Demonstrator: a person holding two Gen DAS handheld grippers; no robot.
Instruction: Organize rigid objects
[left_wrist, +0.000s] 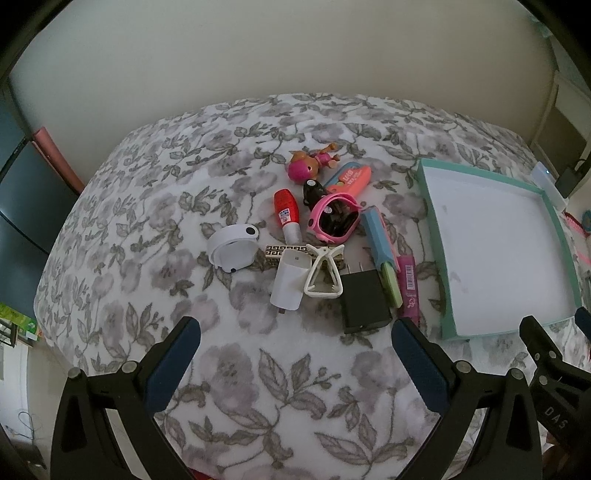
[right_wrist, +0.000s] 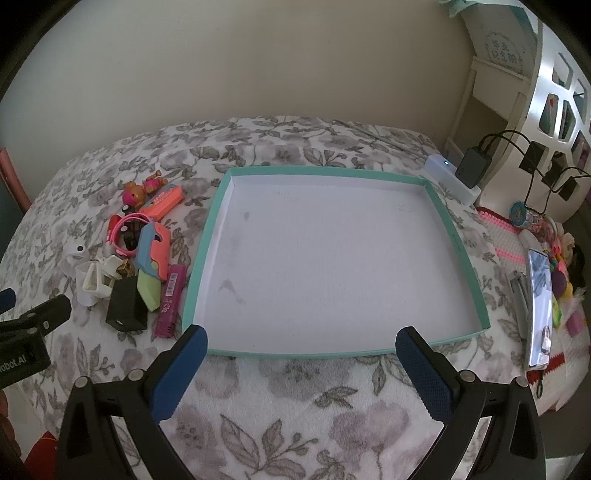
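Observation:
A pile of small objects lies on a floral bedspread: a black charger (left_wrist: 364, 301), a white charger (left_wrist: 290, 282), a white clip (left_wrist: 325, 273), pink sunglasses (left_wrist: 334, 219), a red bottle (left_wrist: 286, 214), a doll (left_wrist: 314, 160), a toy gun (right_wrist: 151, 249) and a purple bar (right_wrist: 170, 301). An empty teal-rimmed white tray (right_wrist: 207, 236) lies to their right, also in the left wrist view (left_wrist: 430, 218). My left gripper (left_wrist: 295, 350) is open and empty just in front of the pile. My right gripper (right_wrist: 301, 360) is open and empty at the tray's near edge.
A white round gadget (left_wrist: 232, 249) lies left of the pile. Right of the tray are a phone (right_wrist: 539, 306), toys, a white power strip (right_wrist: 452, 179) and cables. A wall stands behind the bed.

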